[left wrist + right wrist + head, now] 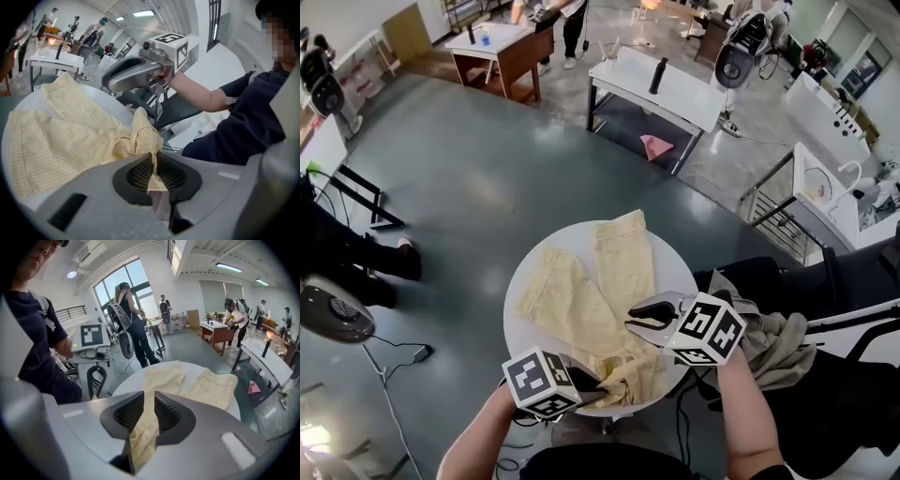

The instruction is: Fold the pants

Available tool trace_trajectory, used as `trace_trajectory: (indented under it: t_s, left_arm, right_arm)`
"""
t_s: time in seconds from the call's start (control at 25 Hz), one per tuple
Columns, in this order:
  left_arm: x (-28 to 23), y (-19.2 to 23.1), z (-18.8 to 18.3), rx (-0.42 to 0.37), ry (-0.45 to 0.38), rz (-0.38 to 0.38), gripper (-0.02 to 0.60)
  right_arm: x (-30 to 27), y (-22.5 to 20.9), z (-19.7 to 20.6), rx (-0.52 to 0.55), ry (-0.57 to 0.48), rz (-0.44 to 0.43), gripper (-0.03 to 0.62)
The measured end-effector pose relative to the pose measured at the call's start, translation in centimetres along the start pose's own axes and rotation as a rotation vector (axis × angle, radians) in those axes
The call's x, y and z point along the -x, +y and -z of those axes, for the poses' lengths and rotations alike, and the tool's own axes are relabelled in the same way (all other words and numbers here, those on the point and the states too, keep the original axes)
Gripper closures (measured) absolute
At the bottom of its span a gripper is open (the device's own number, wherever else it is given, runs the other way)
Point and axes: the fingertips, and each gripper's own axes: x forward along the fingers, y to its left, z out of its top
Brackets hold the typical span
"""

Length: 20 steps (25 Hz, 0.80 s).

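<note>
Pale yellow checked pants [567,300] lie legs apart, waistband seemingly bunched

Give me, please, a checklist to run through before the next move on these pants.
1. Left tool shut on the pants: ok.
2. Right tool shut on the pants: ok.
3. Both legs resting on the round table: ok.
4. Legs stacked together: not ok, they lie spread apart.
5. Near end of the pants smooth: not ok, it is bunched between the tools.

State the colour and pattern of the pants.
The pants are pale yellow with a fine grid check, clearest in the left gripper view.
</note>
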Motion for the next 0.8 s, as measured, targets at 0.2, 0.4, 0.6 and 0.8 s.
trace_trajectory:
  t_s: [0.2, 0.4, 0.6, 0.8]
  left_arm:
    - [0.2, -0.2, 0.2, -0.012, -0.018, 0.015, 0.552]
    - [0.4, -2.0, 1.3, 0.005, -0.061, 0.083, 0.552]
    - [0.8, -1.9, 2.1, 0.038, -0.118, 0.098, 0.552]
    - [0.6, -1.5, 2.3, 0.067, -0.147, 0.103, 0.552]
  right_arm:
    - [-6.1, 0.7, -1.4, 0.109, 0.096, -0.028, 0.516]
    - [-12.5, 3.0, -4.6, 0.148, 0.132, -0.168, 0.479]
    - [-19.7, 2.2, -5.6, 0.193, 0.191, -0.119, 0.448]
    - [-23.7, 1.7, -4.8, 0.262, 0.253, -0.003, 0.434]
